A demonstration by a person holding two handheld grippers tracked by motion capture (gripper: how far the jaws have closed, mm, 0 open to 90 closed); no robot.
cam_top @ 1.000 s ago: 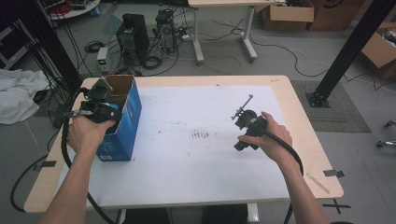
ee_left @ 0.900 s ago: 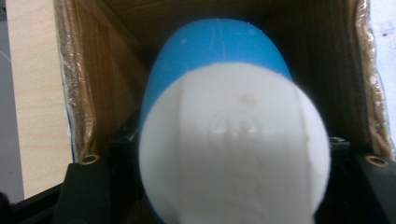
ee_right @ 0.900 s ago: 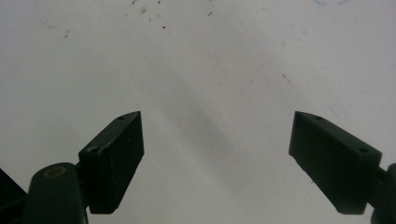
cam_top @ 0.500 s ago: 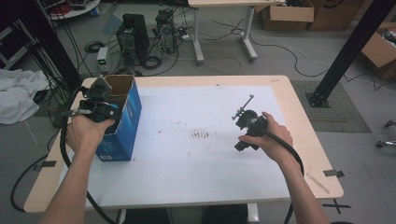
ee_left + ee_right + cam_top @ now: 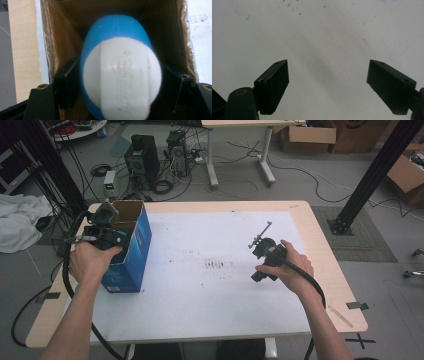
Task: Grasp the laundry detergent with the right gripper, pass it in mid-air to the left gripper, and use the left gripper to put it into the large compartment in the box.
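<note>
My left gripper [image 5: 107, 233] reaches into the open top of a blue cardboard box [image 5: 128, 256] at the table's left side. In the left gripper view a rounded blue-and-white object [image 5: 120, 82] sits between the jaws of the left gripper [image 5: 120, 75], inside the box's brown walls [image 5: 67, 32]. These jaws have just been opening, and the object is still between them. My right gripper [image 5: 261, 267] hovers over the white table sheet [image 5: 210, 295] right of centre. In the right gripper view the right gripper [image 5: 328, 75] stands wide open with nothing between its fingers.
Faint dark marks [image 5: 217, 264] dot the sheet's middle. The wooden table edge [image 5: 335, 270] runs along the right. Computers and cables [image 5: 145, 162] stand on the floor beyond the table, and a black post [image 5: 370, 175] rises at the far right.
</note>
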